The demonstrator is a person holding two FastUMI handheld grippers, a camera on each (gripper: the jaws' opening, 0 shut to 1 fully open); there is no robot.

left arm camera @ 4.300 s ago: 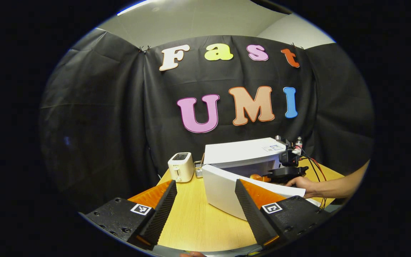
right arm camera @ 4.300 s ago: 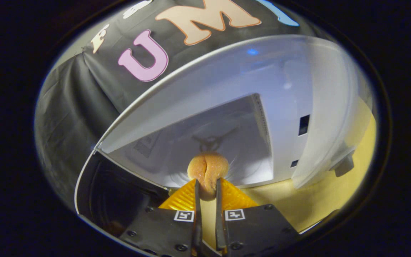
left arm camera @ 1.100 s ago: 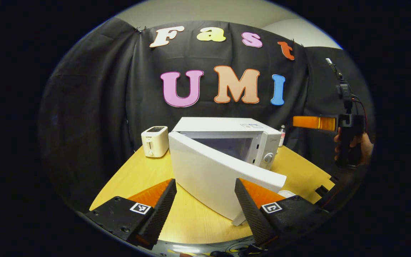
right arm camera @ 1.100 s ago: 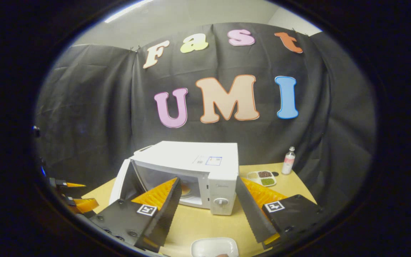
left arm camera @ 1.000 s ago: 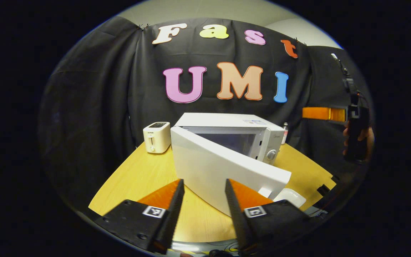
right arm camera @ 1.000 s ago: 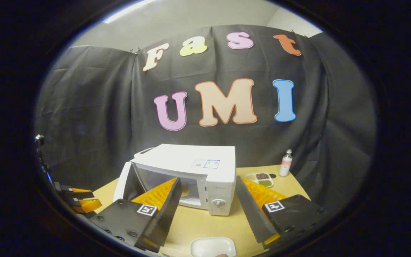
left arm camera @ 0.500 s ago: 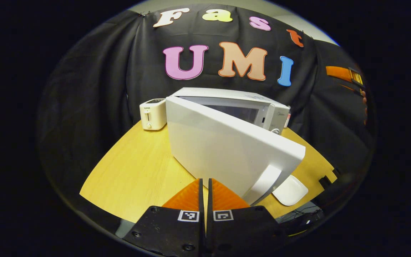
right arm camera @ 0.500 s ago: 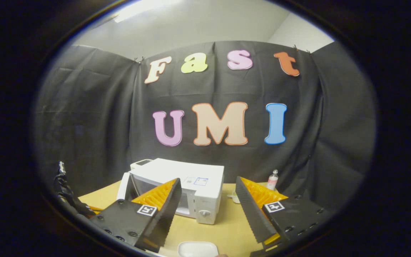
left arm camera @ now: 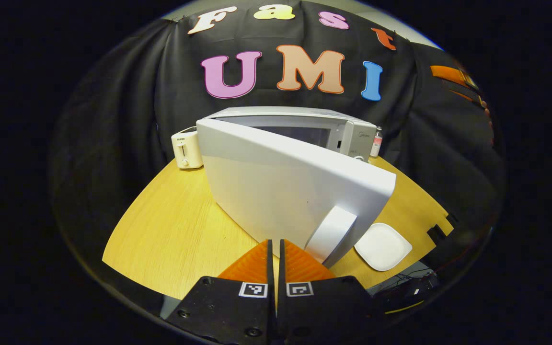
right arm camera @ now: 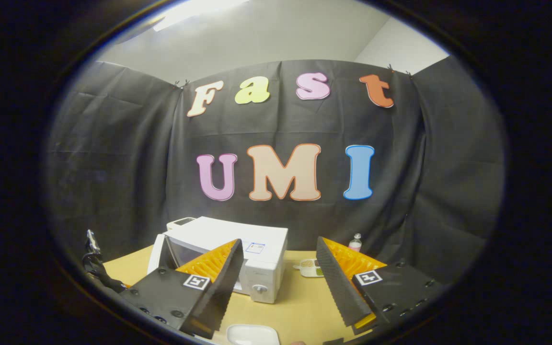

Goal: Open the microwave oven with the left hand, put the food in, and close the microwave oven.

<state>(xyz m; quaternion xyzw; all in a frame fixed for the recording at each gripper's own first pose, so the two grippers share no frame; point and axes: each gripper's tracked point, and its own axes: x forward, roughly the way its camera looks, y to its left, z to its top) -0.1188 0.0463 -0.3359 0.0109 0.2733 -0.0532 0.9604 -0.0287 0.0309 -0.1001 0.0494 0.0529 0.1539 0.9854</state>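
White microwave door (left arm camera: 285, 187) stands ajar — left gripper (left arm camera: 276, 249) pressed together near its handle (left arm camera: 331, 233), right gripper (right arm camera: 278, 268) spread.

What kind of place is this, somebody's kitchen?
Probably a staged booth, not a home kitchen: a microwave and toaster sit on a bare wooden table against a hung black cloth wall.

I can't read any text here: the toaster (left arm camera: 186, 149) brand mark and microwave (left arm camera: 360, 139) logo are too small.
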